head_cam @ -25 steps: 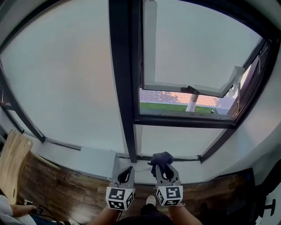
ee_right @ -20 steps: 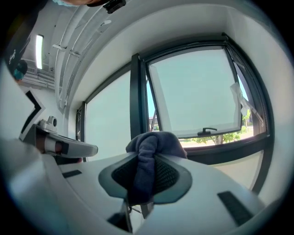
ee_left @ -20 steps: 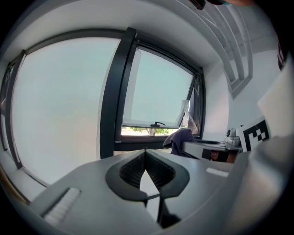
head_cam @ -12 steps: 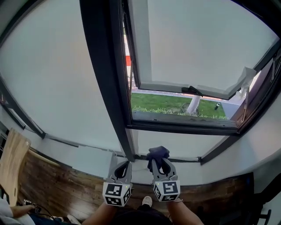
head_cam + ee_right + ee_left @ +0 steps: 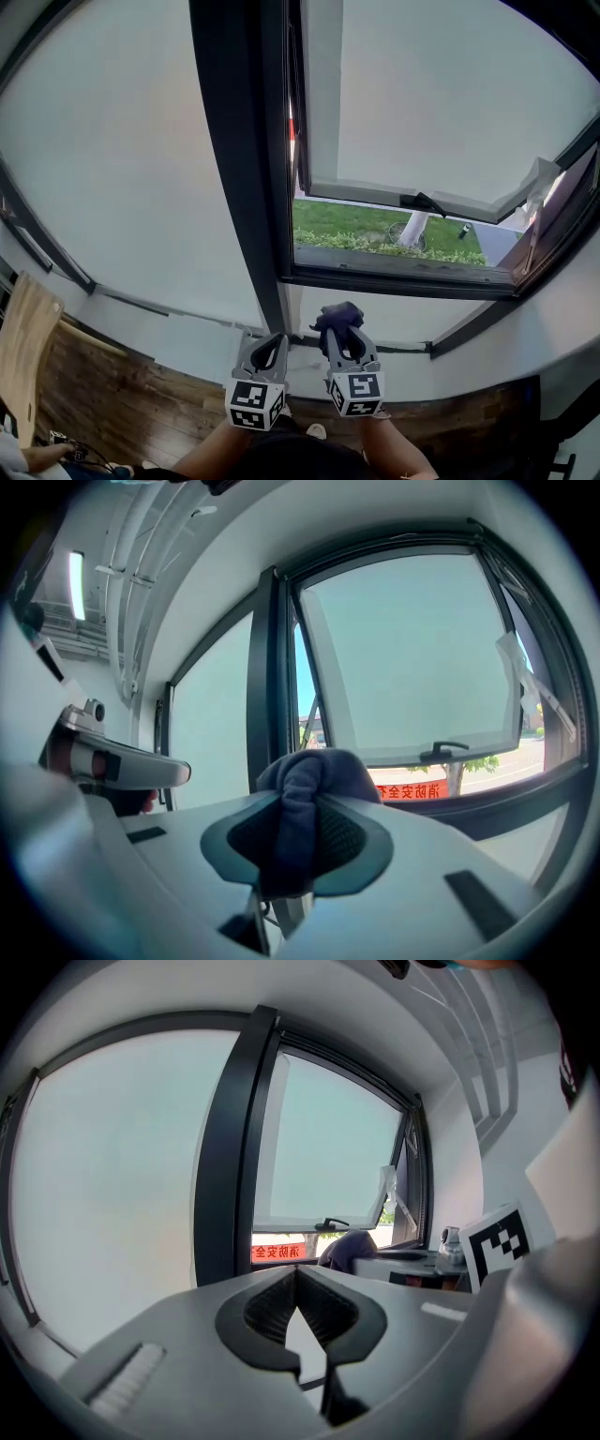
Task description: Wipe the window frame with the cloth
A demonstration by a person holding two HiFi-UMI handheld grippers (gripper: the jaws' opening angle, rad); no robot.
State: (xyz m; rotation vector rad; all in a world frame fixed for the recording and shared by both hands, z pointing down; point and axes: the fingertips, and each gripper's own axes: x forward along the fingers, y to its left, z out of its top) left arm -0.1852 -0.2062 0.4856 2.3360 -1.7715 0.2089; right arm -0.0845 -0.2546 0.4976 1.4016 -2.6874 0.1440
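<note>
A dark blue cloth (image 5: 338,317) is bunched between the jaws of my right gripper (image 5: 342,339), which is shut on it; in the right gripper view the cloth (image 5: 302,803) bulges out over the jaw tips. My left gripper (image 5: 265,349) is beside it on the left, jaws closed together with nothing in them, its tip (image 5: 295,1274) seen in the left gripper view. Both point at the dark window frame (image 5: 246,178), whose vertical bar rises just above them. The frame's lower bar (image 5: 403,281) runs to the right under the open sash (image 5: 412,202).
The sash handle (image 5: 424,202) sticks out at the bottom of the tilted-out pane. A white sill (image 5: 187,342) lies below the glass, above wooden flooring (image 5: 112,412). A wooden board (image 5: 23,347) stands at the left. Grass and a tree trunk (image 5: 412,230) show outside.
The view has shifted so the frame's vertical bar sits a little more to the right. Both grippers hold about the same place below it, and the cloth stays gripped.
</note>
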